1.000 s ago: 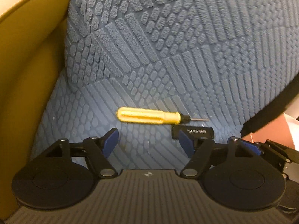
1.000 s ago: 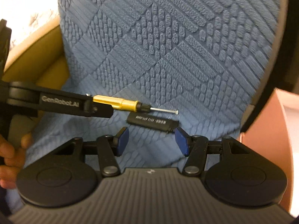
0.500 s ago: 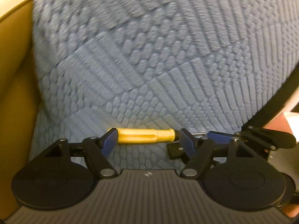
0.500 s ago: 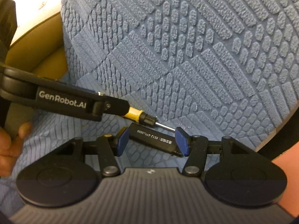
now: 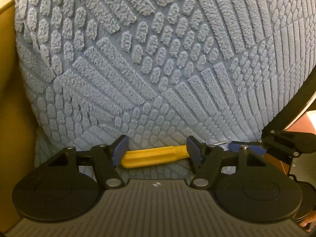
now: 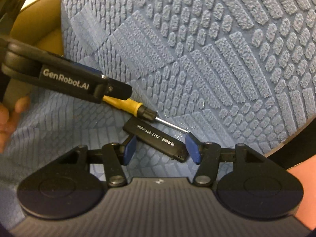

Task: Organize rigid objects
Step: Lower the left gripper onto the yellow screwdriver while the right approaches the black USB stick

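L tool (image 5: 156,152) astride screwdriver (image 5: 152,156); R tool (image 6: 161,148) astride lighter (image 6: 158,138).

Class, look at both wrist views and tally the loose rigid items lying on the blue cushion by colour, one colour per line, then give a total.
Yellow: 1, the screwdriver, lying between the open fingers of the left gripper.
Black: 1, the lighter, lying between the open fingers of the right gripper.
Total: 2, both on the blue cushion.

The screwdriver (image 6: 126,105) lies on the cushion (image 6: 197,49). The lighter (image 6: 156,139) lies just before its shaft, touching it.
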Action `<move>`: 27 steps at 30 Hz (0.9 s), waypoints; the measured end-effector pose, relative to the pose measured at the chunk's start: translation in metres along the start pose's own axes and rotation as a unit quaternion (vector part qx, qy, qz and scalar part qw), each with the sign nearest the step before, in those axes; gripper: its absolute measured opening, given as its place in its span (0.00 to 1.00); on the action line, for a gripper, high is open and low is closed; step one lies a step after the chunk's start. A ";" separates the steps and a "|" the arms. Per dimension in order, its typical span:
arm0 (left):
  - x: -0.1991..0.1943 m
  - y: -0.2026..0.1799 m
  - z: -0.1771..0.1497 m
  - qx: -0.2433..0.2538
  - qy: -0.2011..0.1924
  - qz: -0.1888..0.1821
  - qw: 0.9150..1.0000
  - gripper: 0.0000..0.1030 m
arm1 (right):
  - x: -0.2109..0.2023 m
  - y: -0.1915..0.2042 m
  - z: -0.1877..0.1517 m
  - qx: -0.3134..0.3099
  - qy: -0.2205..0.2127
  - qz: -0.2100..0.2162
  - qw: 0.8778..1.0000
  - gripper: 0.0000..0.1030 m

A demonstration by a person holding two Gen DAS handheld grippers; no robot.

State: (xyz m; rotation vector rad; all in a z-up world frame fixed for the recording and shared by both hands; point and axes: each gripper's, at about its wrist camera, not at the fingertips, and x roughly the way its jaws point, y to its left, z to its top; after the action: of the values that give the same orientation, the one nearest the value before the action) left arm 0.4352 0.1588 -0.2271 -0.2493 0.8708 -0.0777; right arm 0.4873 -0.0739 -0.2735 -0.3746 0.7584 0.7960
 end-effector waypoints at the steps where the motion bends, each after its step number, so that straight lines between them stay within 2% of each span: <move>1: 0.001 0.001 0.000 0.005 0.006 0.001 1.000 0.69 | 0.001 0.002 0.000 -0.007 0.001 -0.002 1.000 0.57; 7: 0.008 -0.001 0.002 0.026 0.032 0.009 0.999 0.69 | 0.005 0.020 0.000 -0.007 0.002 -0.009 1.000 0.56; 10: 0.008 -0.004 -0.002 0.040 0.044 0.006 0.998 0.70 | 0.004 0.025 0.003 -0.028 0.005 -0.007 1.000 0.48; 12: 0.009 -0.008 -0.002 0.046 0.045 0.012 0.998 0.70 | -0.002 0.028 0.002 -0.021 0.009 -0.008 1.000 0.42; 13: 0.011 -0.010 -0.003 0.047 0.045 0.015 0.998 0.70 | -0.003 0.030 0.003 -0.018 0.010 -0.011 1.000 0.37; 15: 0.015 -0.017 -0.003 0.053 0.047 0.018 0.997 0.70 | -0.007 0.033 0.003 -0.021 0.007 -0.017 1.000 0.13; 16: 0.015 -0.016 -0.003 0.054 0.048 0.017 0.997 0.70 | -0.008 0.033 0.003 -0.016 0.009 -0.013 1.000 0.04; 21: 0.013 -0.012 -0.005 0.055 0.049 0.014 0.997 0.70 | -0.010 0.034 0.004 -0.001 0.013 -0.005 1.000 0.04; 27: 0.017 -0.014 -0.011 0.041 0.054 0.001 0.998 0.70 | -0.019 0.012 0.005 0.036 0.002 0.025 0.999 0.05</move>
State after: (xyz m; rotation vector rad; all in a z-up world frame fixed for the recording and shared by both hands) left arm 0.4384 0.1403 -0.2435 -0.1681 0.9734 -0.1253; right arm 0.4723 -0.0727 -0.2564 -0.2936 0.8011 0.8132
